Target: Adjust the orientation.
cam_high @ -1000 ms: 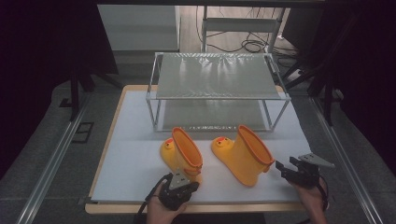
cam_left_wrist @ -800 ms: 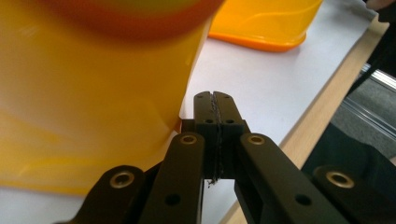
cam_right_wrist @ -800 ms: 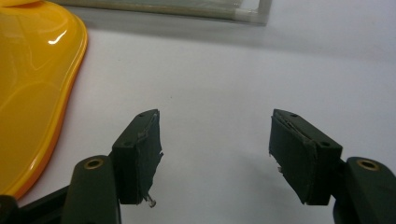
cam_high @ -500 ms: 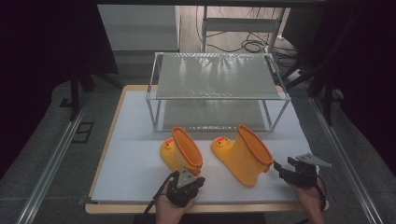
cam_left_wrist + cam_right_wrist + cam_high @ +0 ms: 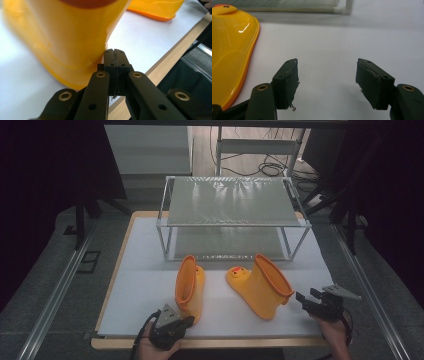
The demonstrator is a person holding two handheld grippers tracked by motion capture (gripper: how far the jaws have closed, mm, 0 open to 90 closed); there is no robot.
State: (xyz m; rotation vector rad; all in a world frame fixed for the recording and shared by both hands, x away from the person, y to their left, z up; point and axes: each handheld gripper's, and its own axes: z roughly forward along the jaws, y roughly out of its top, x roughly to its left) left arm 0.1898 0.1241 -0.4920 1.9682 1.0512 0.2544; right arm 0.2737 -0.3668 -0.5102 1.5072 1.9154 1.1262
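gap between left boot [image 5: 190,287] and right boot [image 5: 260,287]: open; rack [image 5: 232,222] blocks behind

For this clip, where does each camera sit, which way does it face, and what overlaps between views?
High view: above the person's side of the table, looking forward and down at two yellow boots and the wire shelf; both hands enter from the bottom.
Left gripper view: rides the left gripper, jaws shut, facing the left boot close up.
Right gripper view: rides the right gripper, jaws open, facing across the white mat.
Shared: the right boot appears in all three views.
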